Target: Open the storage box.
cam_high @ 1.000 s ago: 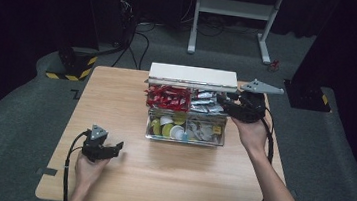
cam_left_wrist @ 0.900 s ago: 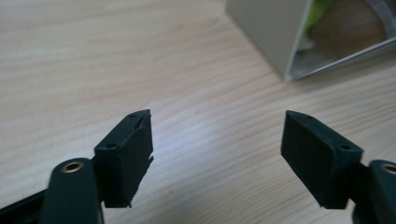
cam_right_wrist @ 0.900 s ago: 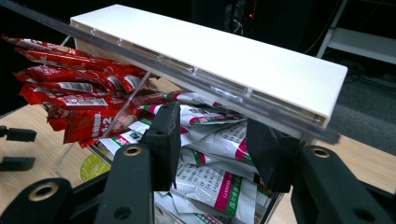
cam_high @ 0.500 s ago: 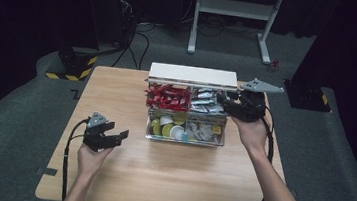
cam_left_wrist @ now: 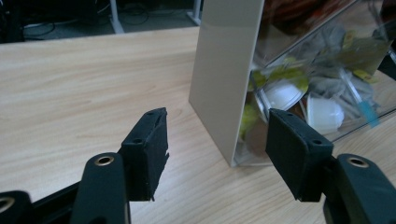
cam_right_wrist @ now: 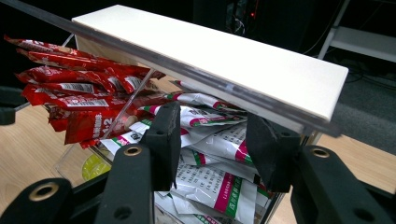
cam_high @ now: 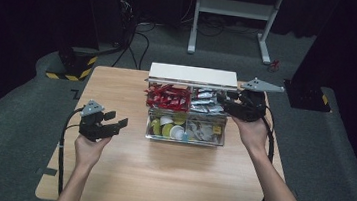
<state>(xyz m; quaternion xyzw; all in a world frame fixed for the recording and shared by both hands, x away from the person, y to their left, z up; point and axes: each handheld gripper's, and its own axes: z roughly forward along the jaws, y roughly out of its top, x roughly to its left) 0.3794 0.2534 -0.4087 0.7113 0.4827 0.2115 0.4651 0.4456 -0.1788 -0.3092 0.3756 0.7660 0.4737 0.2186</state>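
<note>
A clear two-tier box [cam_high: 223, 134] stands mid-table under a raised white lid [cam_high: 192, 74]. Its upper tier holds red packets [cam_high: 167, 97] on the left and white sachets [cam_high: 205, 102] on the right. Small pods [cam_high: 168, 127] fill the lower tier. My right gripper [cam_high: 223, 99] hovers open at the sachet compartment. In the right gripper view the sachets [cam_right_wrist: 210, 140] lie between and beyond the spread jaws, under the lid [cam_right_wrist: 210, 51]. My left gripper [cam_high: 115, 119] is open, left of the box. In the left gripper view its jaws frame the box's beige end panel [cam_left_wrist: 224, 79] and white pods [cam_left_wrist: 285, 93].
The wooden table [cam_high: 158, 179] has bare room in front of the box and to its left. Cables trail from both grippers off the table's front edge. A white desk frame [cam_high: 236, 8] and dark equipment stand on the floor beyond.
My left gripper has lifted and moved right and forward toward the box's left end. The right gripper has stayed at the sachet compartment.
</note>
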